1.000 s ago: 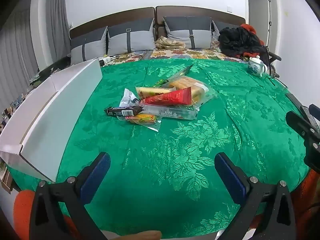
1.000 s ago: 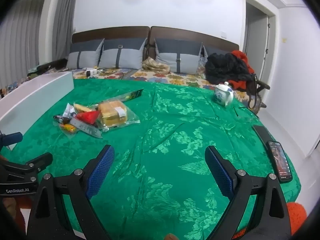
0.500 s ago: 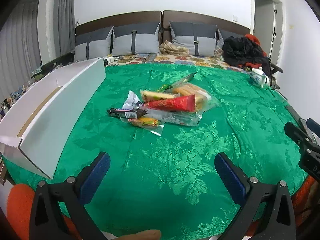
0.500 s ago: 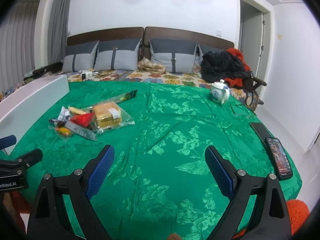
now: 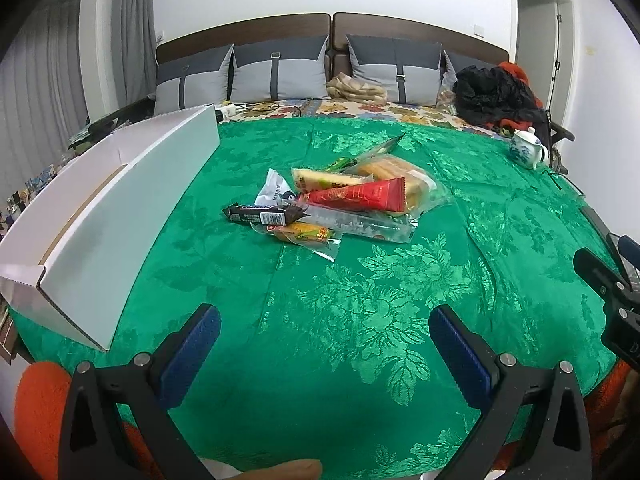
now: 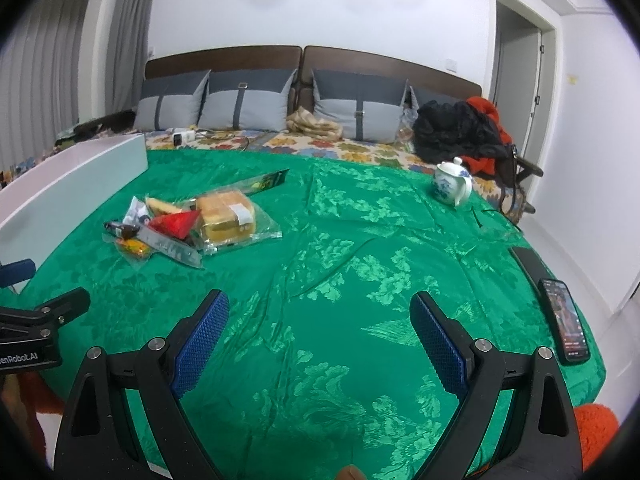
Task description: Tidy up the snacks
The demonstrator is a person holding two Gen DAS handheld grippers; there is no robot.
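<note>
Snack pile (image 5: 340, 204) mid-table, box (image 5: 120, 216) to its left, teapot (image 5: 526, 148) far right, phone (image 6: 564, 320) right edge

The right gripper (image 6: 320, 320) hangs over the green tablecloth (image 6: 340, 280) with its fingers wide apart and nothing between them. The snack pile (image 6: 188, 226) lies far left, near the white box (image 6: 72, 188). A teapot (image 6: 452, 186) and a phone (image 6: 564, 320) are at the right.

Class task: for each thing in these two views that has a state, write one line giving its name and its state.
Left tool: open, empty.
Right tool: open, empty.
White box: open on top, lying on the green cloth.
Snack pile: heaped, wrappers sealed.
Teapot: upright, lid on.
Phone: screen lit, face up.
</note>
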